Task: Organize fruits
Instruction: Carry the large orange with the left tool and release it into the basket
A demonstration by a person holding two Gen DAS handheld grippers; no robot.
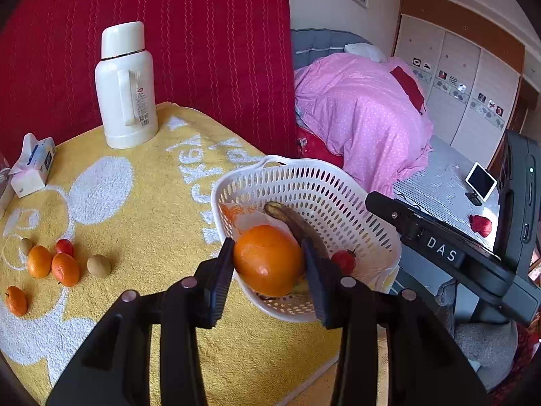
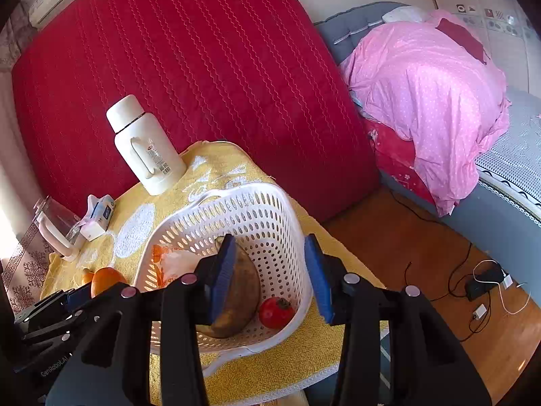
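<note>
My left gripper [image 1: 268, 260] is shut on a large orange [image 1: 268, 260] and holds it over the near rim of the white perforated basket [image 1: 304, 182]. In the basket lie a brown overripe banana [image 1: 297, 223] and a small red fruit [image 1: 344, 261]. On the yellow towel at the left lie loose mandarins [image 1: 65, 269], a red fruit [image 1: 64, 247] and a kiwi [image 1: 98, 265]. My right gripper [image 2: 270, 277] is open and empty, above the basket [image 2: 263, 209], over the banana [image 2: 241, 301] and the red fruit [image 2: 275, 312]. The held orange [image 2: 106, 279] shows at the left.
A white thermos [image 1: 125, 88] stands at the back of the yellow-towelled table [image 1: 152, 182], with a tissue pack [image 1: 32, 165] at the left. A red quilted panel [image 1: 186, 50] backs the table. A bed with a pink duvet [image 1: 358, 115] lies right. Cables [image 2: 480, 287] lie on the wooden floor.
</note>
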